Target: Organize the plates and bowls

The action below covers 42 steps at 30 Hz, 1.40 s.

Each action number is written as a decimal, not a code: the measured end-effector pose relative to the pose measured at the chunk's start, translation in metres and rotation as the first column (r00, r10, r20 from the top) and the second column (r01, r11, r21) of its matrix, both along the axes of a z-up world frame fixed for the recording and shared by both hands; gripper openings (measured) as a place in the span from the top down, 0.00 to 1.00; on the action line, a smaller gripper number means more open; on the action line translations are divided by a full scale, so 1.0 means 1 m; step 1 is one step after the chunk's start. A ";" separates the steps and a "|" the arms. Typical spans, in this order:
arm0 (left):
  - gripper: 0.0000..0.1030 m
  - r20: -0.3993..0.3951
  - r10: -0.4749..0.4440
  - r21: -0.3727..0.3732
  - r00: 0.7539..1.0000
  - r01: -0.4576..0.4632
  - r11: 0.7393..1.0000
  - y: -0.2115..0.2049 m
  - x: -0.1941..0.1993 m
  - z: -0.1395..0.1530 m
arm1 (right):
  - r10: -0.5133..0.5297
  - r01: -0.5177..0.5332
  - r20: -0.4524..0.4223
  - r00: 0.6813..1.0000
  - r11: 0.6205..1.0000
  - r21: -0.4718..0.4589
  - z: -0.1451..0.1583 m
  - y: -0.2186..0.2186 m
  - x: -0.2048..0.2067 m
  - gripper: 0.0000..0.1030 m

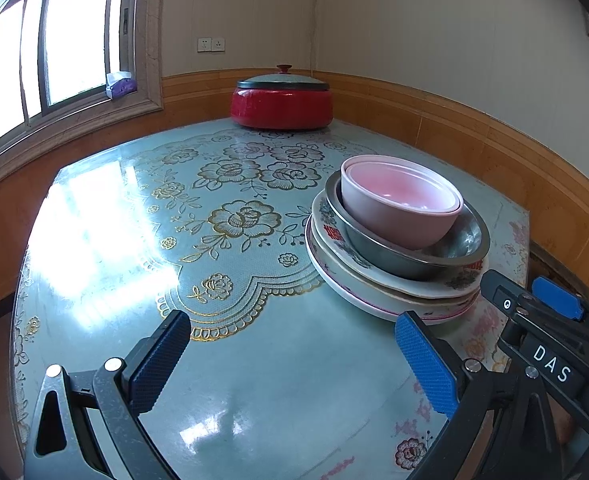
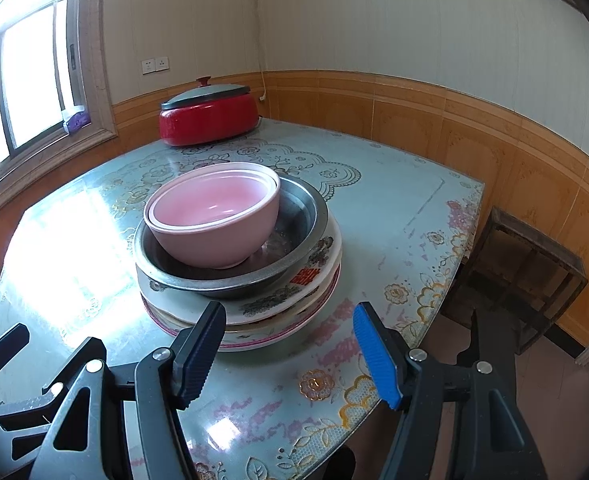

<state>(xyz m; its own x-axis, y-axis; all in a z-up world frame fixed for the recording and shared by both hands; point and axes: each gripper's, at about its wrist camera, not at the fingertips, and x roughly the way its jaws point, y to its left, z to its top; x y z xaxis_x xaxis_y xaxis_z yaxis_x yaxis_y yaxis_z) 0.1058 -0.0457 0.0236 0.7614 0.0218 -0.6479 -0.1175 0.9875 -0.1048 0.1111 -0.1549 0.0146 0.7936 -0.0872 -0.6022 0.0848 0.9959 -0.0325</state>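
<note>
One stack stands on the table. Two nested pink bowls (image 1: 398, 204) (image 2: 214, 220) sit in a steel bowl (image 1: 454, 254) (image 2: 302, 216), which rests on several patterned plates (image 1: 374, 280) (image 2: 294, 300). My left gripper (image 1: 294, 356) is open and empty, just left of and in front of the stack. My right gripper (image 2: 290, 340) is open and empty, its dark finger (image 2: 200, 354) close to the plates' near rim. The right gripper also shows in the left wrist view (image 1: 534, 304), beside the stack.
A red lidded pot (image 1: 281, 100) (image 2: 208, 114) stands at the table's far edge by the wall. The table (image 1: 254, 380) has a glossy floral cover. A wooden stool (image 2: 522, 272) stands beyond the table's right edge. A window is at left.
</note>
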 end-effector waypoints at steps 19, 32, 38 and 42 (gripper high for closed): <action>0.00 0.006 0.002 0.003 1.000 -0.002 1.000 0.002 -0.003 0.002 | 0.004 -0.004 0.002 1.000 1.000 0.004 0.001 0.001 0.001 0.35; 0.00 -0.005 -0.001 -0.009 1.000 0.001 1.000 0.004 -0.001 0.002 | 0.009 -0.009 0.000 1.000 1.000 0.004 0.000 0.000 0.003 0.35; 0.00 -0.009 -0.006 -0.007 1.000 0.006 1.000 0.003 0.001 0.000 | 0.011 -0.011 -0.006 1.000 1.000 0.008 -0.001 -0.001 0.003 0.35; 0.06 0.020 0.007 0.018 1.000 -0.007 1.000 0.002 -0.003 0.000 | 0.020 -0.020 -0.012 1.000 1.000 0.002 -0.003 0.000 0.004 0.35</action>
<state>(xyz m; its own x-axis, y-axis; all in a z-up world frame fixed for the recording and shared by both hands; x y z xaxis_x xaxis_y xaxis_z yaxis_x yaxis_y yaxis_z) 0.1032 -0.0434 0.0238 0.7740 0.0387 -0.6321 -0.1226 0.9884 -0.0896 0.1151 -0.1544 0.0114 0.7878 -0.0703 -0.6119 0.0646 0.9974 -0.0313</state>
